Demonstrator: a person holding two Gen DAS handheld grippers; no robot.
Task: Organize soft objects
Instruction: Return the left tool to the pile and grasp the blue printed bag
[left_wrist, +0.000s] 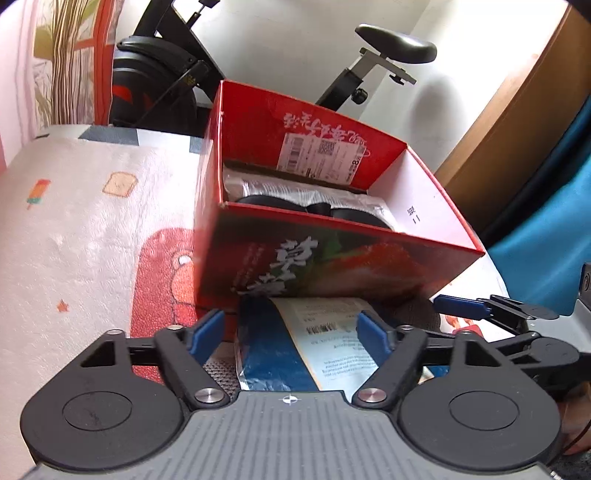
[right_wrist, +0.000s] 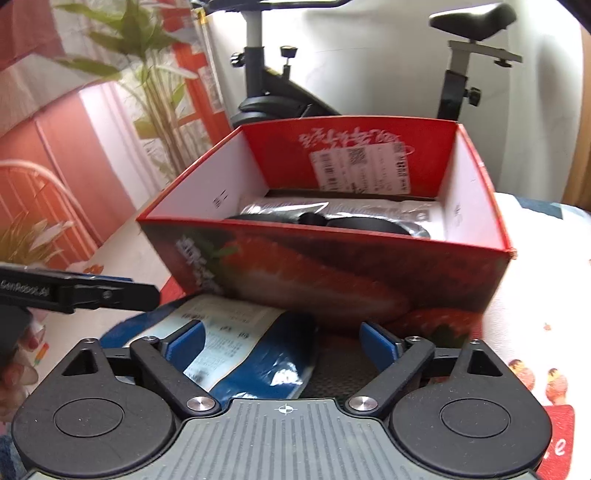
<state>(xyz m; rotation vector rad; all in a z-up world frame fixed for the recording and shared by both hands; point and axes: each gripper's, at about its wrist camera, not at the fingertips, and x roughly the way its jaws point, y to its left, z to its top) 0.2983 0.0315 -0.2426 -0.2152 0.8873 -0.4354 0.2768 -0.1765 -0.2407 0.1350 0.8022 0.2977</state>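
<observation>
Both tools, left (left_wrist: 291, 332) and right (right_wrist: 282, 343), gape over the blue packet (left_wrist: 273, 354) at lower centre, seemingly untouched; pinch opposite edges, clear the box (left_wrist: 332, 236) rim.

Blue packet (left_wrist: 266, 354) between spread fingers (left_wrist: 371, 330), before red box (left_wrist: 332, 258).

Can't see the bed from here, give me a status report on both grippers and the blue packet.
Left gripper open, right gripper open, nothing held. Blue packet lies flat before the red box. Box stands directly behind the packet.
</observation>
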